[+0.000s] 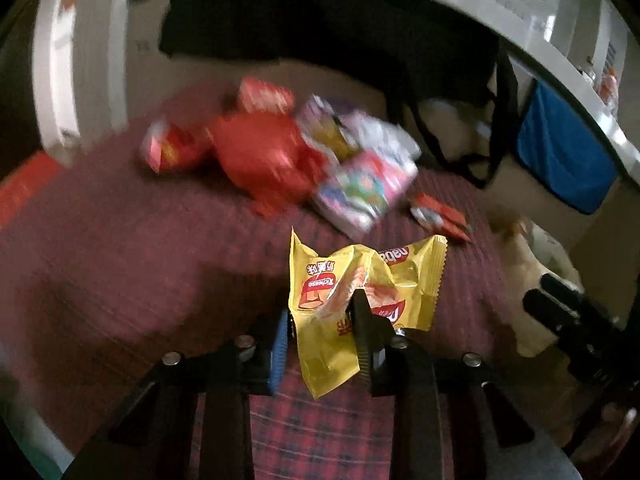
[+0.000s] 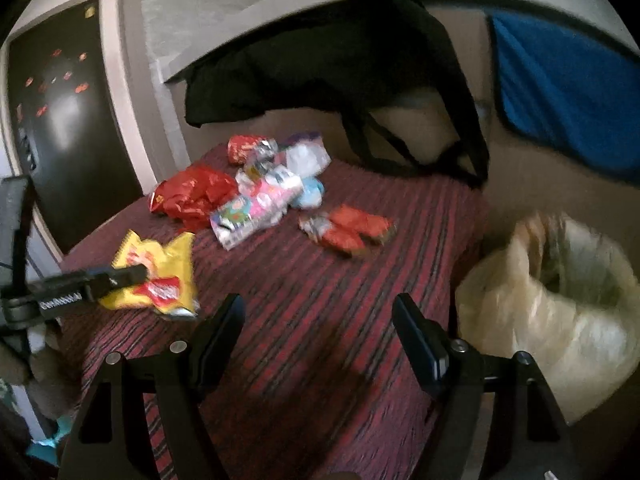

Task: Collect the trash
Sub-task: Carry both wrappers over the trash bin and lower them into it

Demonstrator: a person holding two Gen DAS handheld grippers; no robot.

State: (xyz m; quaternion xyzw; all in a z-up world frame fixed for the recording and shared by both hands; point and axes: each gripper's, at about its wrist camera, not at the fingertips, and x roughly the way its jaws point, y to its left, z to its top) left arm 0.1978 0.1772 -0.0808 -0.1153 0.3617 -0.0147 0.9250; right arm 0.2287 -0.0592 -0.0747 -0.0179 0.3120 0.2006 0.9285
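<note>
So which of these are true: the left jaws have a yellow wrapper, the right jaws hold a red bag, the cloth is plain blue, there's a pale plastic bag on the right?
1. The left gripper has the yellow wrapper between its jaws. True.
2. The right gripper holds a red bag. False: its jaws are open and empty.
3. The cloth is plain blue. False: the striped cloth is red and dark.
4. A pale plastic bag sits to the right. True.
</note>
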